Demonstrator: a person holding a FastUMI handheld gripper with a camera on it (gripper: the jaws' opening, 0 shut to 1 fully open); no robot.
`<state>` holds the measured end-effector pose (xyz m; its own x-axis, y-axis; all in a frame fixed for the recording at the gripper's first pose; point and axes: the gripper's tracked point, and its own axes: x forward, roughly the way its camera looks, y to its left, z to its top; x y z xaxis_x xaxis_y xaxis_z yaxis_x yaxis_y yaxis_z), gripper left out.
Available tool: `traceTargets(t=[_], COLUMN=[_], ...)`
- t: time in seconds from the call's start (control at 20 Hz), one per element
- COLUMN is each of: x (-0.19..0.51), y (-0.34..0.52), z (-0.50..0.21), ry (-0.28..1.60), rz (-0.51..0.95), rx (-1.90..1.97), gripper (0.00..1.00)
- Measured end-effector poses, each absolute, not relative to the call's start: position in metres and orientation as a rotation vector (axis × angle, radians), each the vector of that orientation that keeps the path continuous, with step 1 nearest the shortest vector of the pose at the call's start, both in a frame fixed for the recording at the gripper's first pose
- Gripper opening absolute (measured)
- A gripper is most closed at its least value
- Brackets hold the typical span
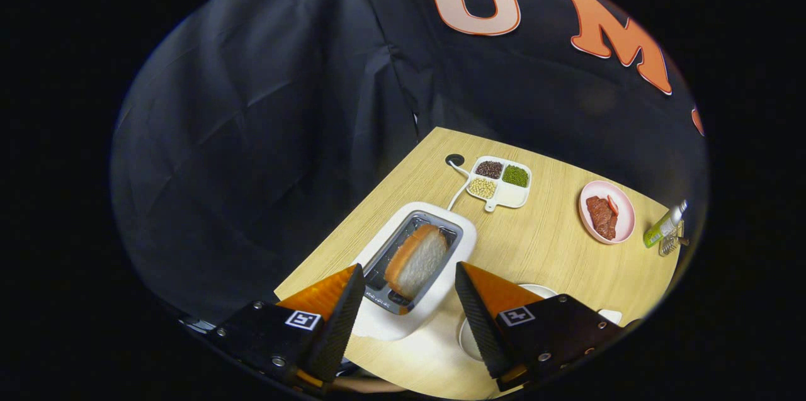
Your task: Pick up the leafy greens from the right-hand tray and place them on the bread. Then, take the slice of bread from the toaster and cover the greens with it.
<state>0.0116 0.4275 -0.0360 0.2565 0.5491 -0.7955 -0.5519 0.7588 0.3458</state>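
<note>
The gripper (409,300) hangs with fingers wide apart and empty above the white toaster (441,291) near the desk's (541,250) left edge. The slice of crusted white bread (417,260) stands edge-up in the slot between them, long axis running away; likely light, soft, crushable, best pinched gently across its flat faces.

The tool (409,281) hangs tilted, its fingers spread wide.
</note>
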Motion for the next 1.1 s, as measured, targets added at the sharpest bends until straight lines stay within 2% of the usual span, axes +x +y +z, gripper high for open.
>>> traceTargets(t=[0.5, 0.6, 0.7, 0.75, 0.8, 0.85, 0.95, 1.1], x=[0.020, 0.017, 0.012, 0.010, 0.011, 0.015, 0.023, 0.025], y=[0.432, 0.432, 0.434, 0.434, 0.434, 0.433, 0.431, 0.426], z=[-0.094, -0.099, -0.100, -0.098, -0.099, -0.095, -0.086, -0.066], ry=[1.219, 1.218, 1.216, 1.219, 1.213, 1.205, 1.173, 1.122], rz=[0.617, 0.630, 0.638, 0.635, 0.625, 0.623, 0.623, 0.647], rx=[-0.099, -0.119, -0.116, -0.095, -0.075, -0.053, -0.017, 0.054], gripper=[0.77, 0.69, 0.54, 0.39, 0.32, 0.20, 0.15, 0.13])
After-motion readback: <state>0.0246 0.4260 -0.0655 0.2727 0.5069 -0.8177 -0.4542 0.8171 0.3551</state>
